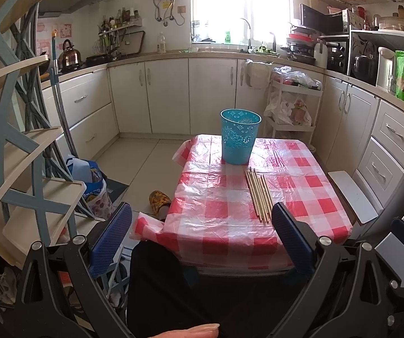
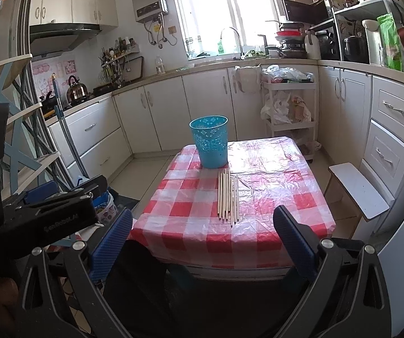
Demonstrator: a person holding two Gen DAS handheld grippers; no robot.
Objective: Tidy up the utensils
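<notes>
Several wooden chopsticks lie side by side on the table's red and white checked cloth, just in front of an upright turquoise perforated basket. Both show in the right wrist view too: the chopsticks and the basket. My left gripper is open and empty, held back from the table's near edge. My right gripper is open and empty, also short of the near edge. The left gripper's body shows at the left of the right wrist view.
A white stool stands right of the table. A blue and cream shelf rack stands at the left, with a bag and a slipper on the floor. Kitchen cabinets and a white trolley stand behind.
</notes>
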